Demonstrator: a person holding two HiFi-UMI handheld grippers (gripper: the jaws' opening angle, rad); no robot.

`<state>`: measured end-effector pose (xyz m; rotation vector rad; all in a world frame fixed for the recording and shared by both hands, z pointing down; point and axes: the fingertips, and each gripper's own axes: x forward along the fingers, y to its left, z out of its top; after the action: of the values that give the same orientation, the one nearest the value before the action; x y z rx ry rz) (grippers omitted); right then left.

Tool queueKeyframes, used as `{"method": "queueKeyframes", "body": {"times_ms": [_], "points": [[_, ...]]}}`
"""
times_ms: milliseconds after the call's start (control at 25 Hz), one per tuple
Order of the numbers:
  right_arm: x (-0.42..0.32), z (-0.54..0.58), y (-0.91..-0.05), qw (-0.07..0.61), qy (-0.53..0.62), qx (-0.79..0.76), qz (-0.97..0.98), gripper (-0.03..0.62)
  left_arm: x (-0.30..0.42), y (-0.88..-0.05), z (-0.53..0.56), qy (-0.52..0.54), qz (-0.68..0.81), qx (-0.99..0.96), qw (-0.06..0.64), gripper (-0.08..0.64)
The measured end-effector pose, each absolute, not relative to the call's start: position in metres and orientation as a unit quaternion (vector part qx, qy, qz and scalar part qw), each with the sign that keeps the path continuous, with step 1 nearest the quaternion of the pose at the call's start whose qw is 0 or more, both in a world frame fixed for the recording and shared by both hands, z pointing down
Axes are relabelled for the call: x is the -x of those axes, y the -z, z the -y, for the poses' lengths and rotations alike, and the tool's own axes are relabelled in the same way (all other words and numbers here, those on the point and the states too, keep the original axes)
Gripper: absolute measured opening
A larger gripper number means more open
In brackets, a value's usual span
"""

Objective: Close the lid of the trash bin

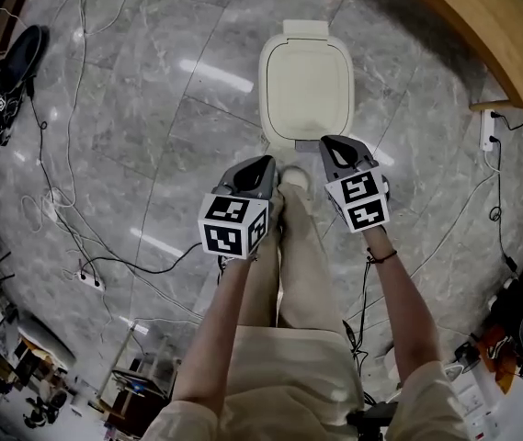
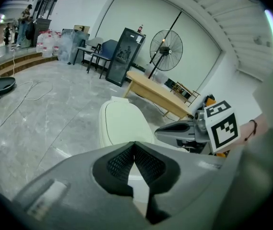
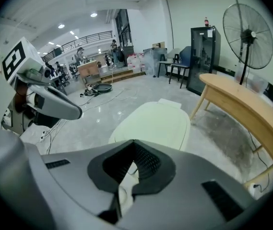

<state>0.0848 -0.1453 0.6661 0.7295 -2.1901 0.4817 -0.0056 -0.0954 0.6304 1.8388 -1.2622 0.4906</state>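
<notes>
A cream trash bin [image 1: 305, 85] stands on the grey marble floor with its lid lying flat on top. It shows just beyond the jaws in both the left gripper view [image 2: 119, 123] and the right gripper view [image 3: 155, 123]. My left gripper [image 1: 263, 165] hovers just short of the bin's near edge, on its left, jaws shut with nothing between them [image 2: 134, 145]. To the right, at the bin's near right corner, my right gripper [image 1: 333, 145] is also shut and empty [image 3: 134, 143]. Neither gripper touches the lid.
A curved wooden table [image 1: 482, 26] stands at the far right. Cables [image 1: 59, 200] and a power strip [image 1: 89, 279] trail over the floor on the left. The person's legs and shoe [image 1: 293, 177] are right before the bin. A standing fan [image 2: 166, 47] and a black cabinet [image 2: 125, 56] stand behind.
</notes>
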Motion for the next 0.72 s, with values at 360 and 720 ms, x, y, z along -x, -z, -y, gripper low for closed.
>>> {"method": "queueKeyframes", "body": {"times_ms": [360,720], "points": [[-0.100,0.136,-0.600,0.358,-0.209,-0.325,0.850,0.005,0.005,-0.575,0.083,-0.180,0.494,-0.747,0.406,0.023],[-0.109,0.139,-0.527,0.321,-0.200,-0.347,0.858,0.005,0.004,-0.507,0.083,-0.172,0.482,-0.783,0.353,0.023]]}}
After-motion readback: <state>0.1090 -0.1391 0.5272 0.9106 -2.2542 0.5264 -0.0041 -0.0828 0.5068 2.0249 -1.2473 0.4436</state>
